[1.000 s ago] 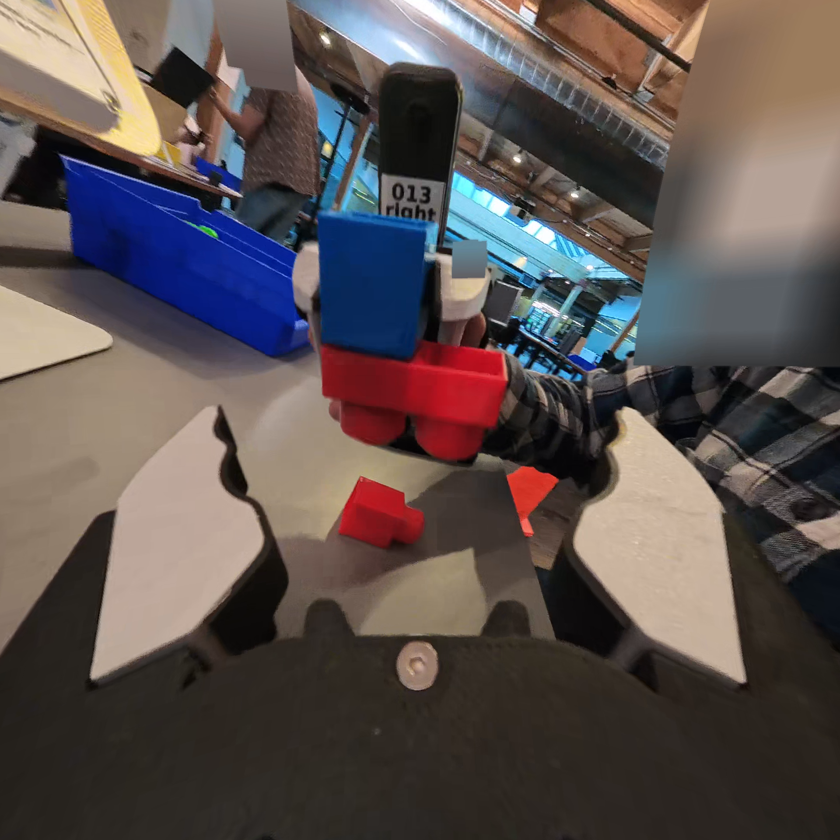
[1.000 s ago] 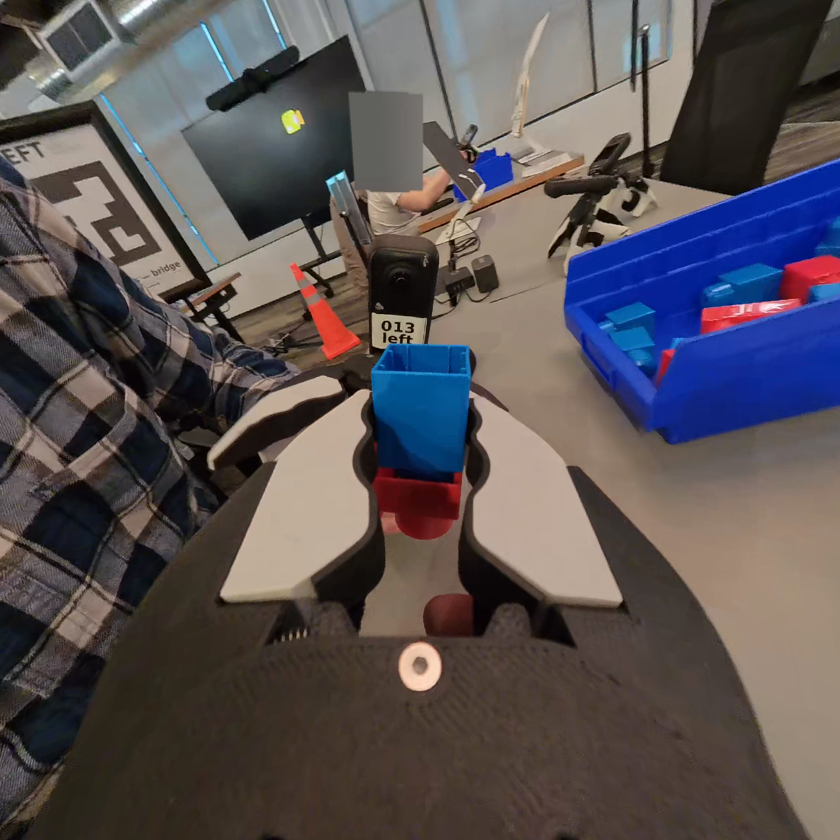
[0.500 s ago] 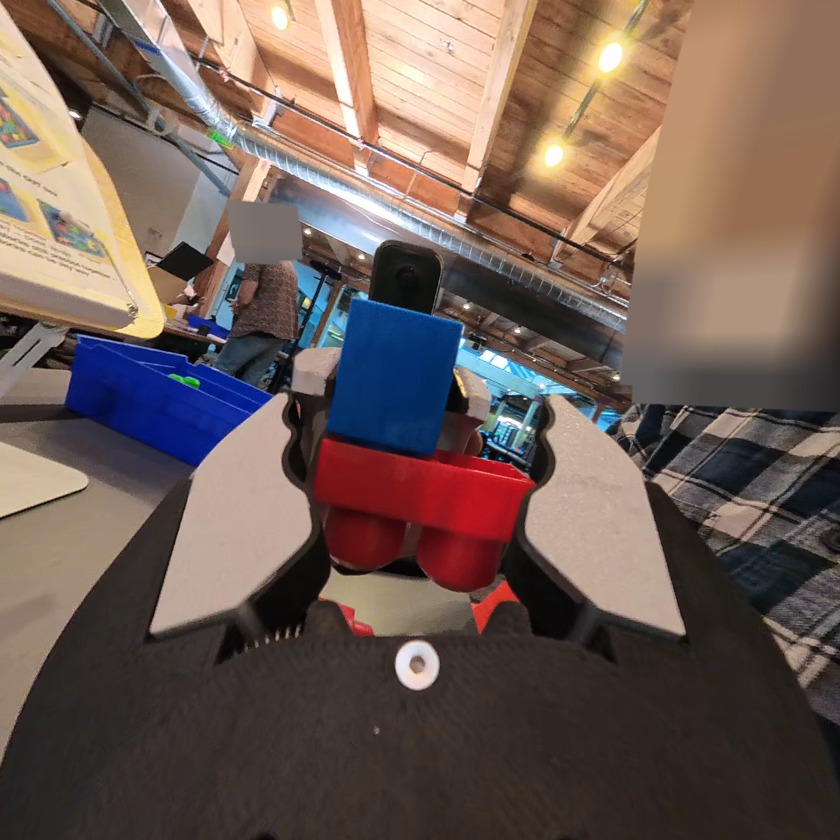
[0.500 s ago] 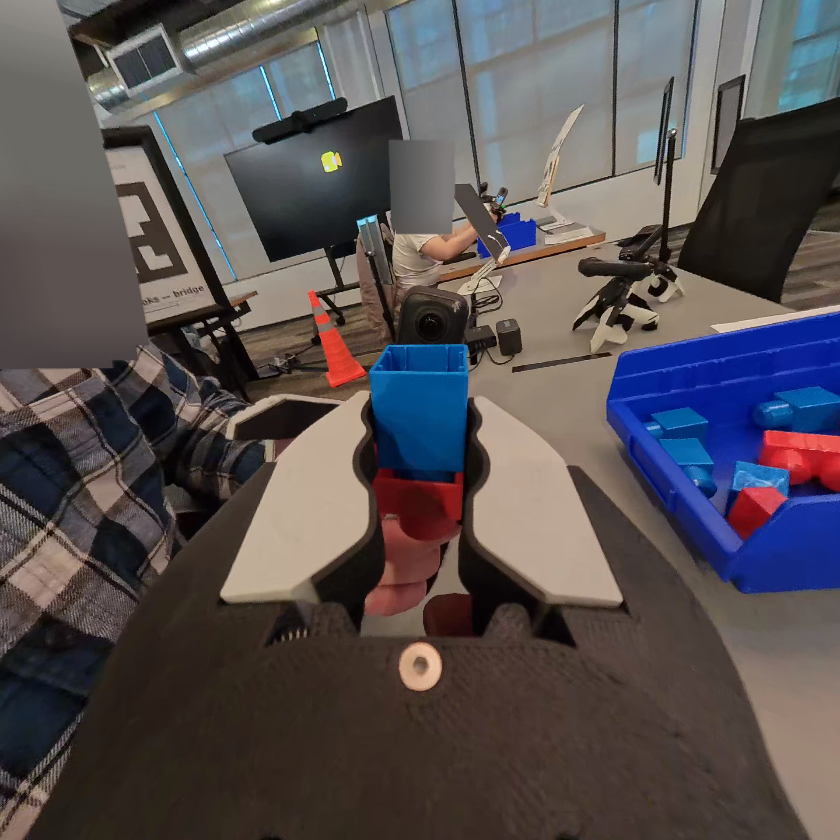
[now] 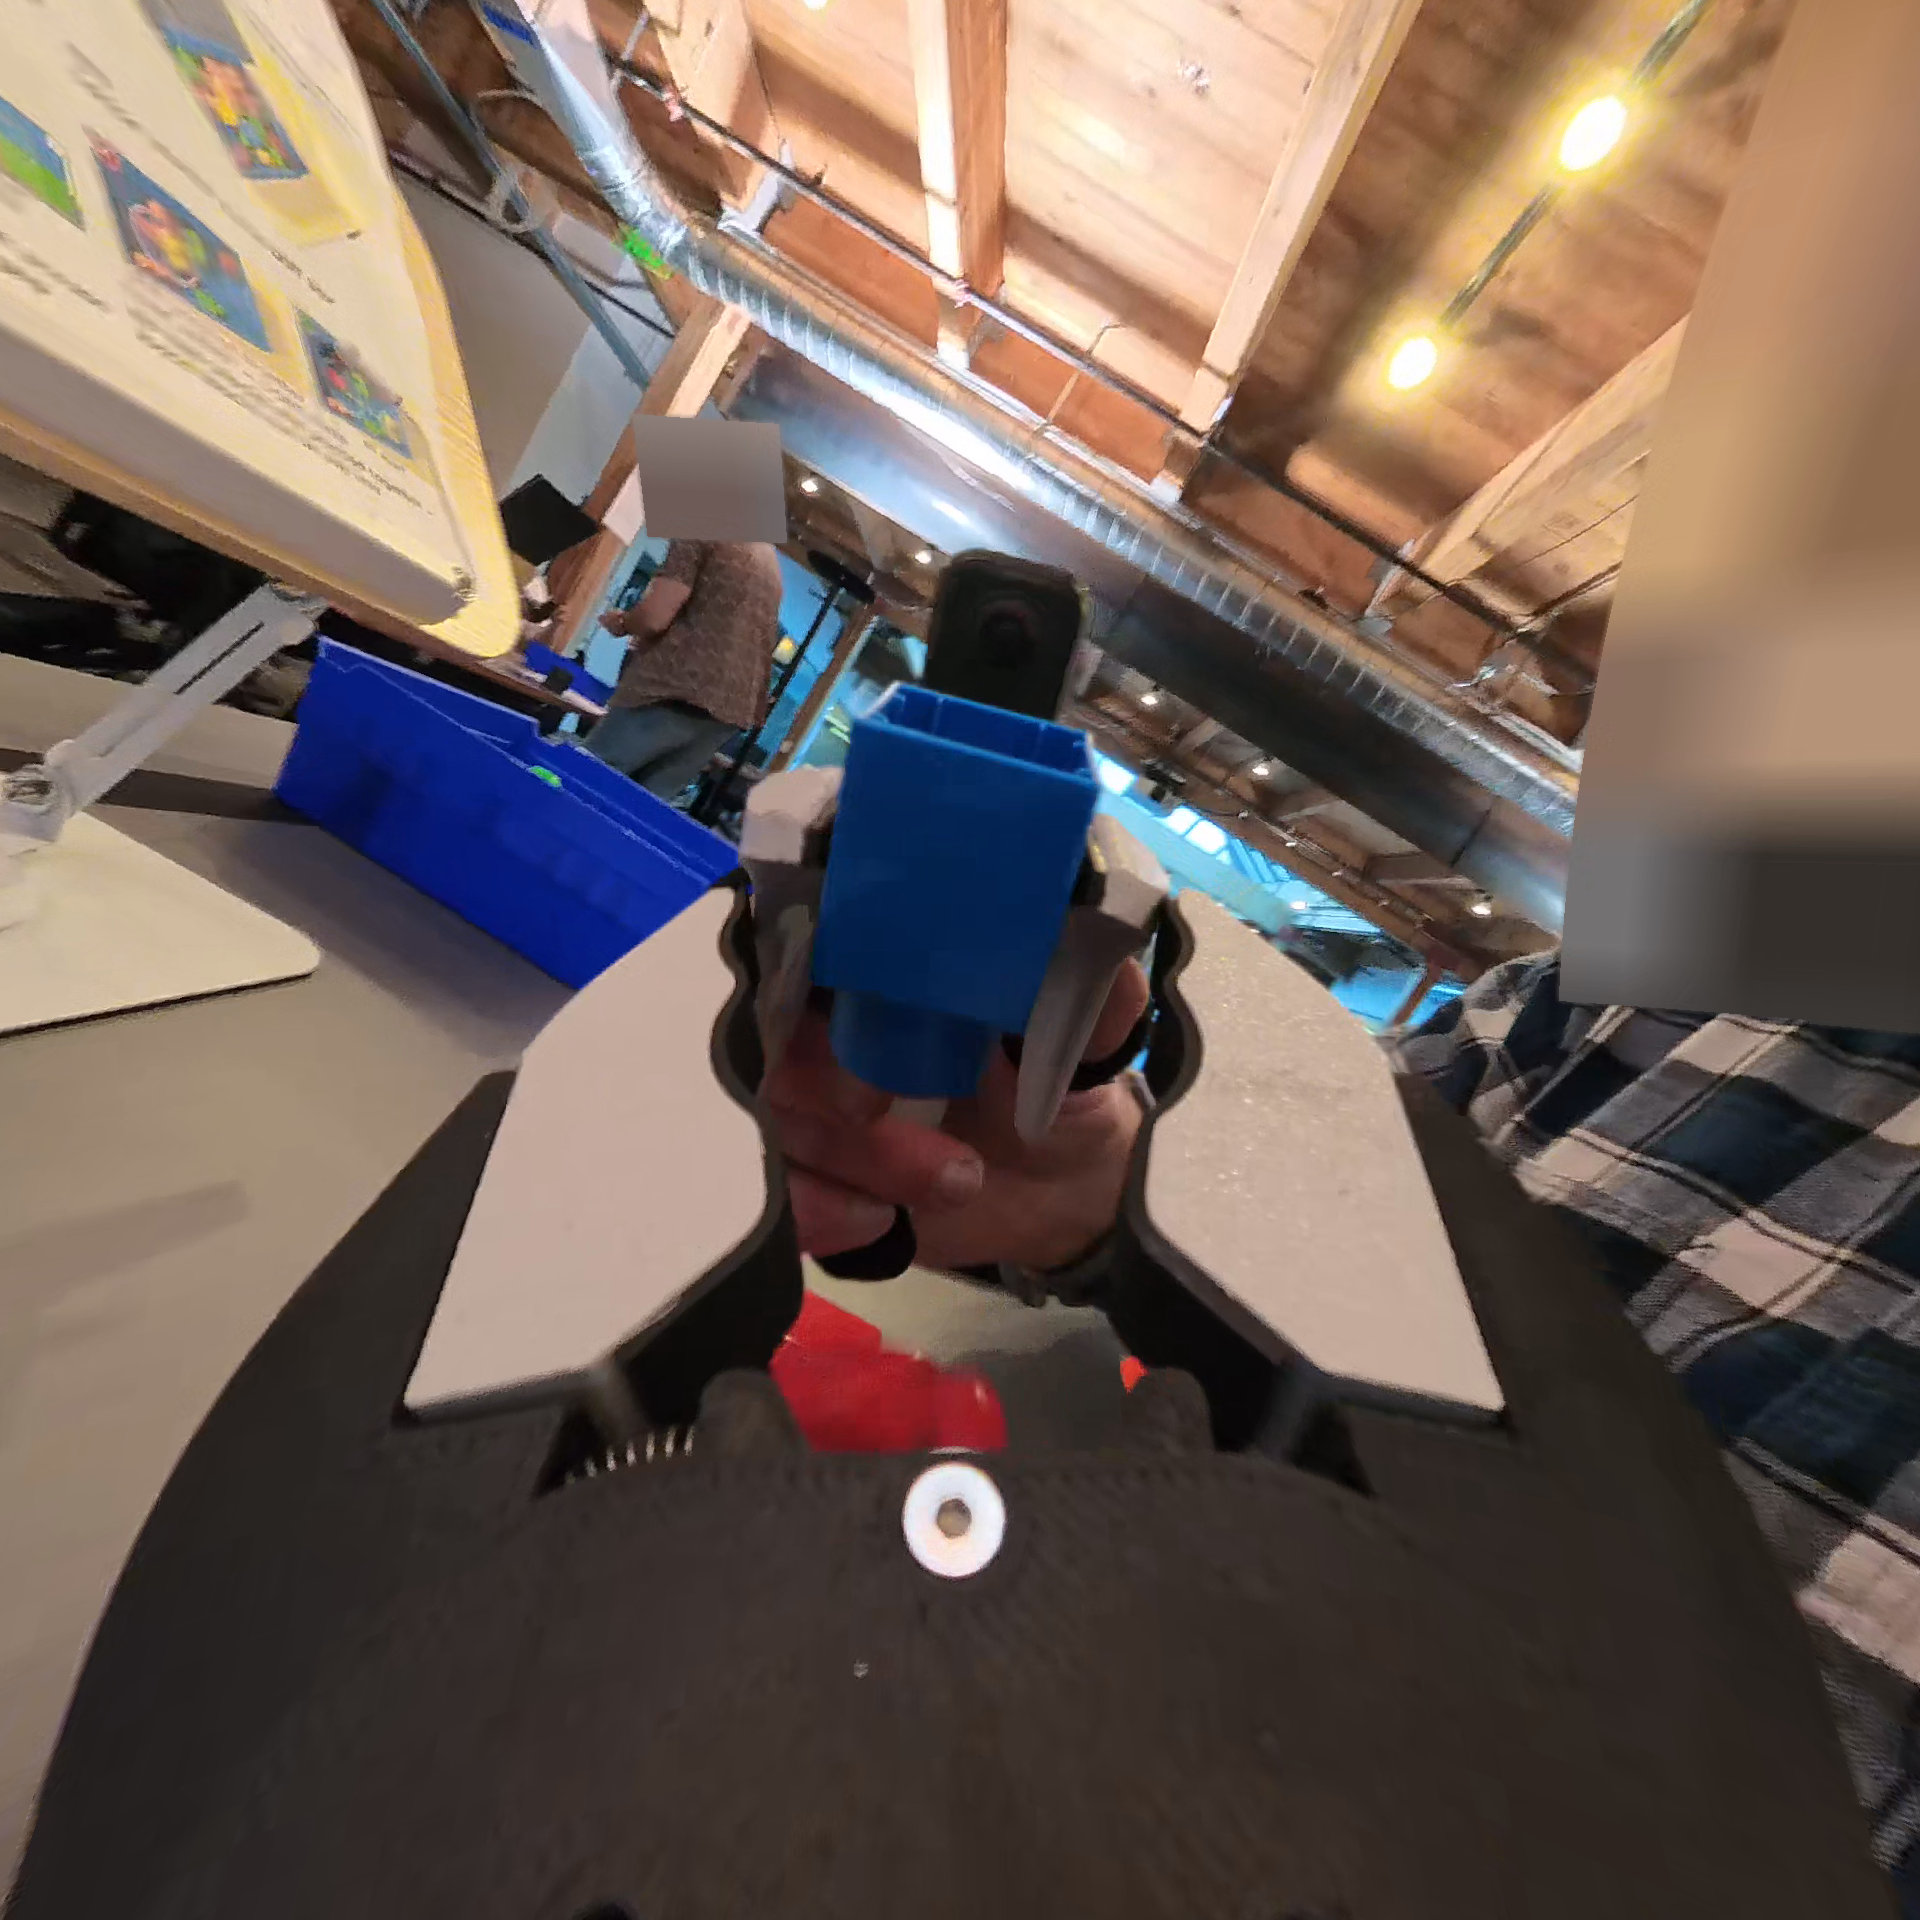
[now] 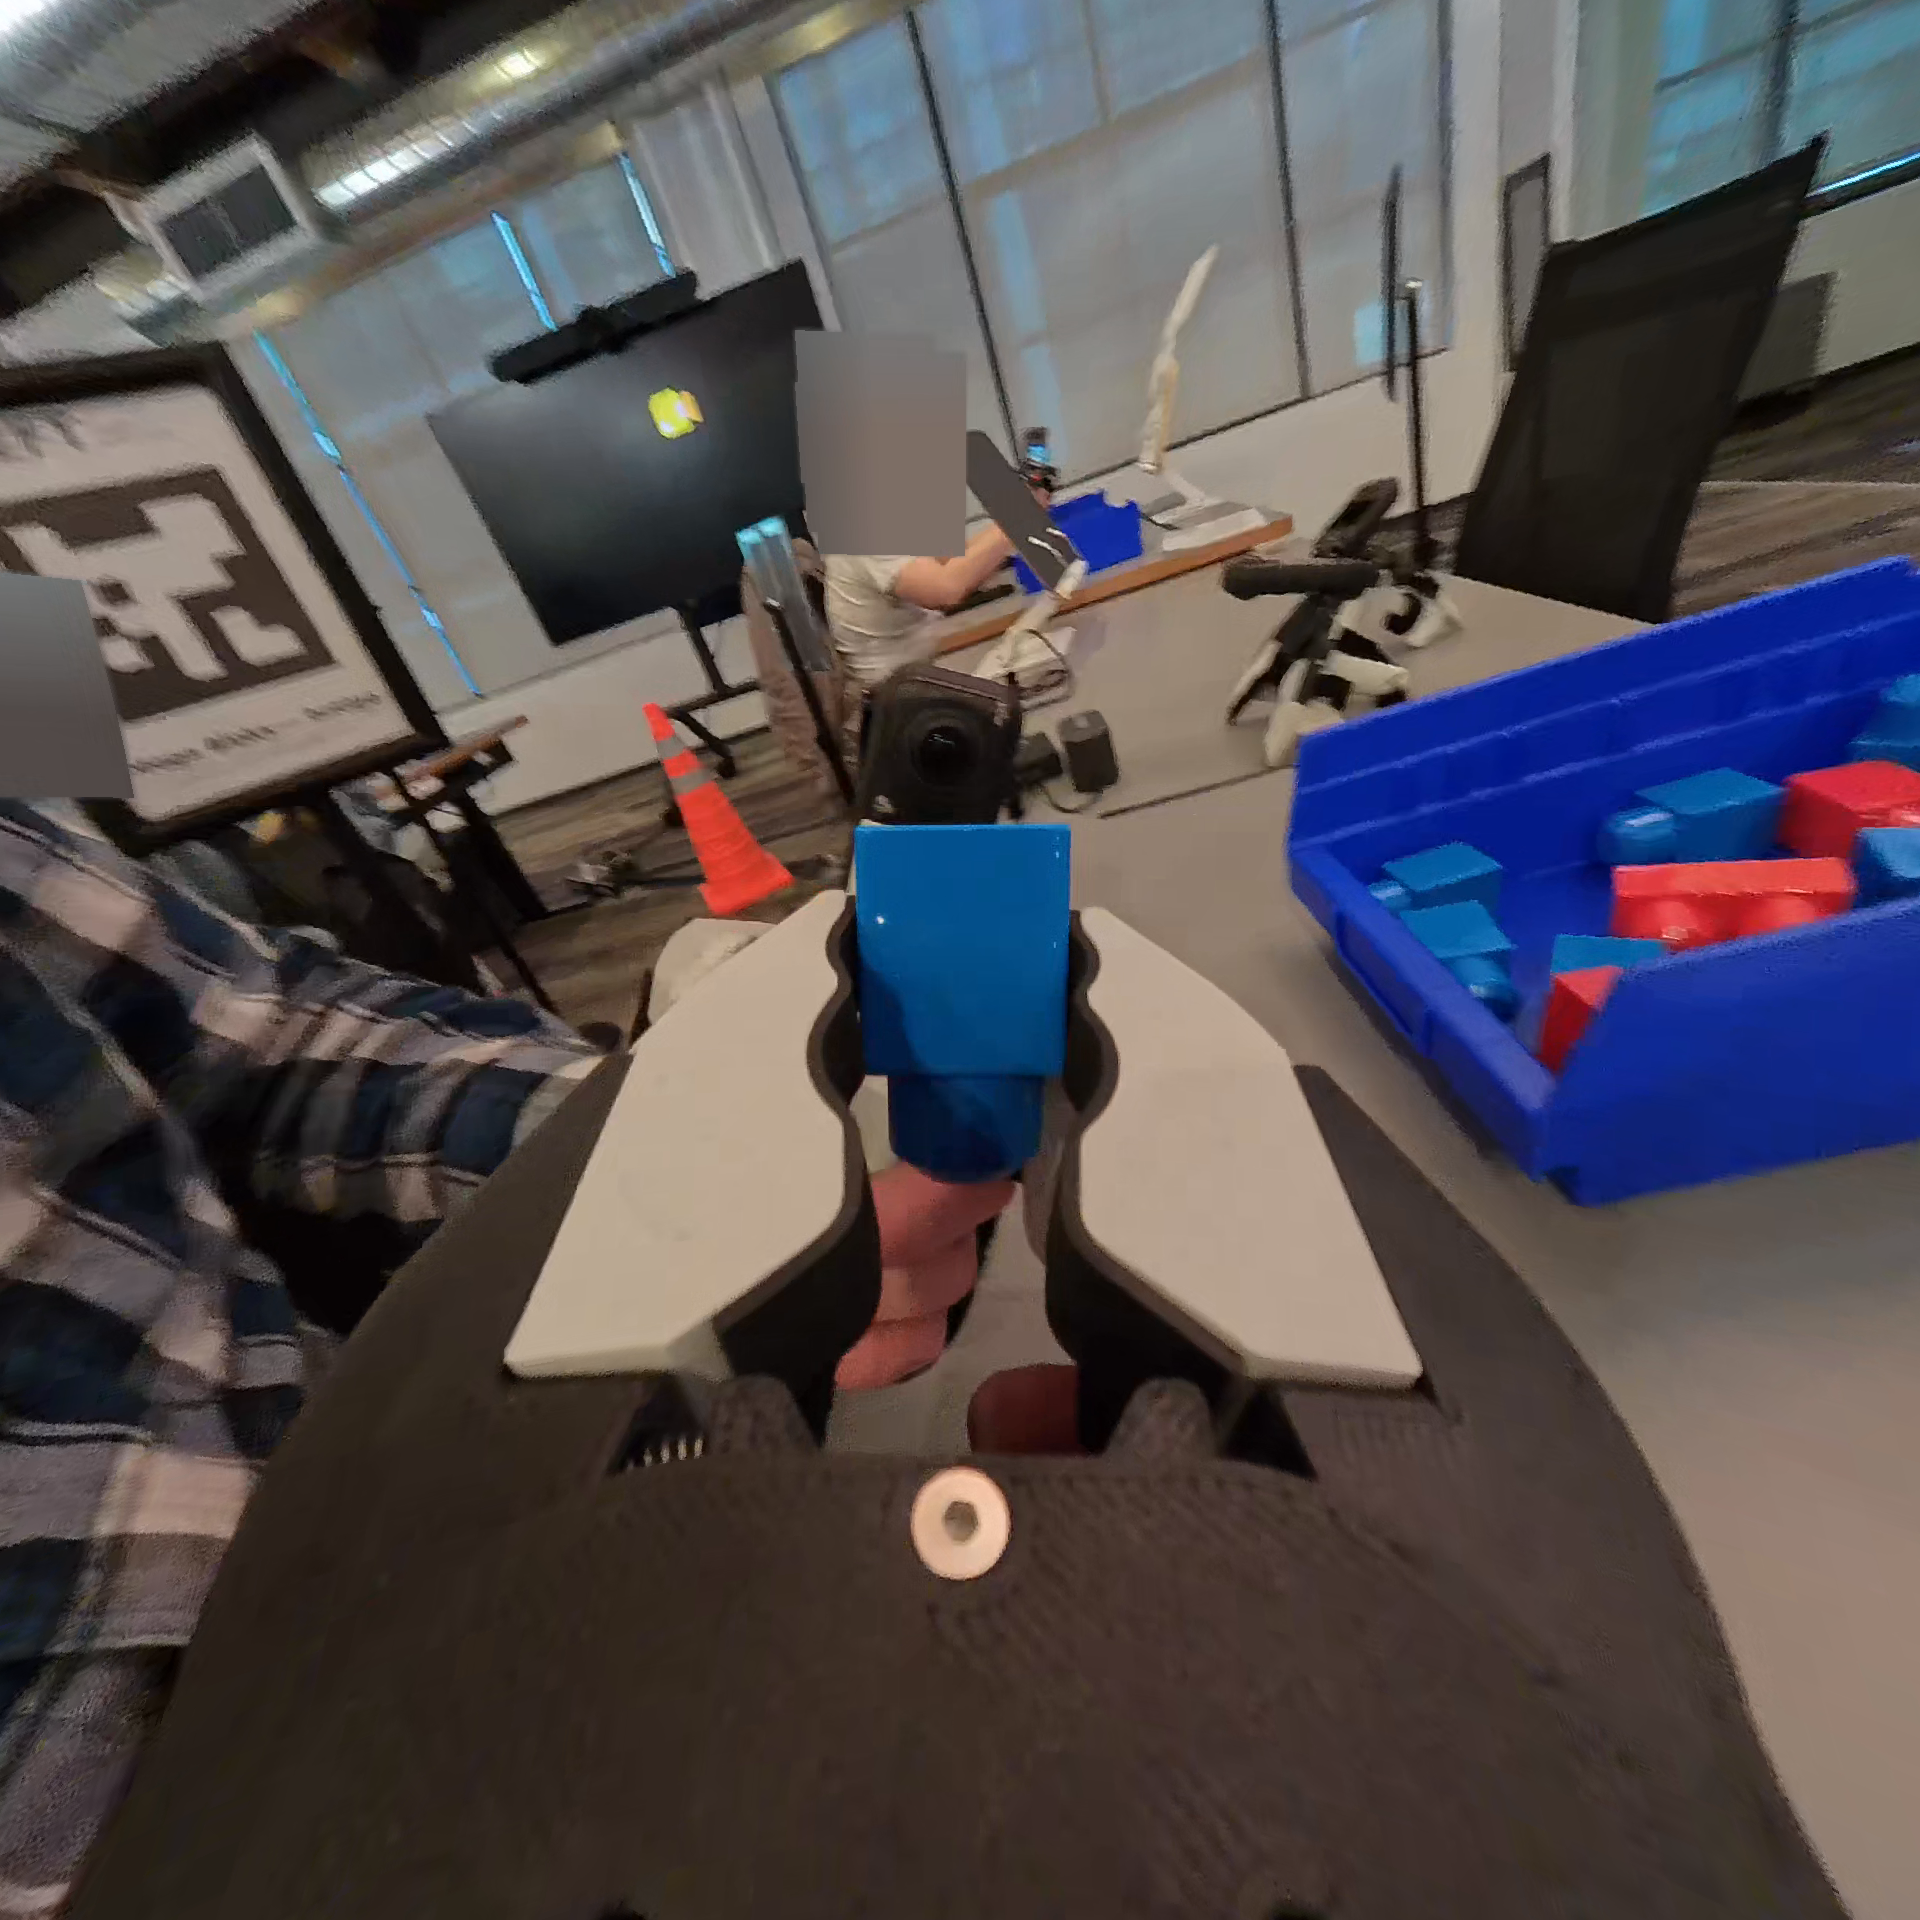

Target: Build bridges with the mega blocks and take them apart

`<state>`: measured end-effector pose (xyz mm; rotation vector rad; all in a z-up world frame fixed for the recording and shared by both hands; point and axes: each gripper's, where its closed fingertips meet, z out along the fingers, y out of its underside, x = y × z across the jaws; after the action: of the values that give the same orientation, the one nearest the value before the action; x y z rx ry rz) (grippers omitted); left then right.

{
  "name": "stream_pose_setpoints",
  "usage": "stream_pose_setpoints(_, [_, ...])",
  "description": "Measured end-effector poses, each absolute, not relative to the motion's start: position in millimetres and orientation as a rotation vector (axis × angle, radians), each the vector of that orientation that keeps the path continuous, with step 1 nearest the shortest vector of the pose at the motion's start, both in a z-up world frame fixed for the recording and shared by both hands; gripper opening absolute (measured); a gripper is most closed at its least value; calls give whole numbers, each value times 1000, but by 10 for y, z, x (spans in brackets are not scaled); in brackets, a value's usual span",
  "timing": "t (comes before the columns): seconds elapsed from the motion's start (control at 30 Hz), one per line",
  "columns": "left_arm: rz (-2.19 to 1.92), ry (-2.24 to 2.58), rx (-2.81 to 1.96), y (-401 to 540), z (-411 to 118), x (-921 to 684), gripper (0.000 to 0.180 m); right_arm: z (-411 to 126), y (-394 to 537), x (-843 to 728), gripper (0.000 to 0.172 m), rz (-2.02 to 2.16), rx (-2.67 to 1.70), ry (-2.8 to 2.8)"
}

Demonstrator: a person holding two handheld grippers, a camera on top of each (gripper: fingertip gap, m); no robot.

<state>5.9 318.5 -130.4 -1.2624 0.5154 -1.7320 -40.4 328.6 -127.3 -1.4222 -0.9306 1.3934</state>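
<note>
My right gripper was clamped on the blue block, both pads pressed to its flanks, long axis running straight out along the fingers, peg end toward my palm. My left gripper faced it head-on, fingers apart and straddling the right one's tips, touching nothing I could see. A red block showed blurred below, low between the left fingers; whether held I couldn't tell. The blue bin sat at the table's right side.
</note>
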Motion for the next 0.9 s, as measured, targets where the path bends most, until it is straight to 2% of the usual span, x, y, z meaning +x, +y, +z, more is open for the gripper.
stream_pose_setpoints(0.13, [-1711, 496, -1331, 3348, -1548, 51, 68, -1492, 3472, -368, 36, 1452, -1465, -887])
stream_pose_setpoints(0.17, [-1680, 518, -1331, 3356, -1605, 54, 60, -1547, 3508, -364, 36, 1438, -1460, -885])
stream_pose_setpoints(0.33, [-1669, 445, -1342, 3422, -1771, 40, 65, -1690, 3528, -355, 36, 1445, -1479, -938])
stream_pose_setpoints(0.43, [-1702, 481, -1320, 3415, -1747, 20, 40, -1571, 3562, -270, 36, 1517, -1460, -893])
stream_pose_setpoints(0.5, [-1704, 468, -1288, 3446, -1705, -2, 30, -1532, 3557, -248, 36, 1546, -1460, -893])
stream_pose_setpoints(0.57, [-1707, 497, -1324, 3439, -1733, 24, 35, -1549, 3600, -166, 36, 1468, -1512, -942])
stream_pose_setpoints(0.6, [-1670, 502, -1364, 3454, -1757, 8, 44, -1570, 3614, -97, 36, 1433, -1558, -987])
stream_pose_setpoints(0.7, [-1500, 565, -1461, 3459, -1792, -116, 60, -1903, 3586, 134, 36, 1178, -1740, -1326])
stream_pose_setpoints(0.9, [-1230, 797, -1617, 3309, -1993, -226, 67, -2744, 3433, 331, 36, 618, -1908, -1981])
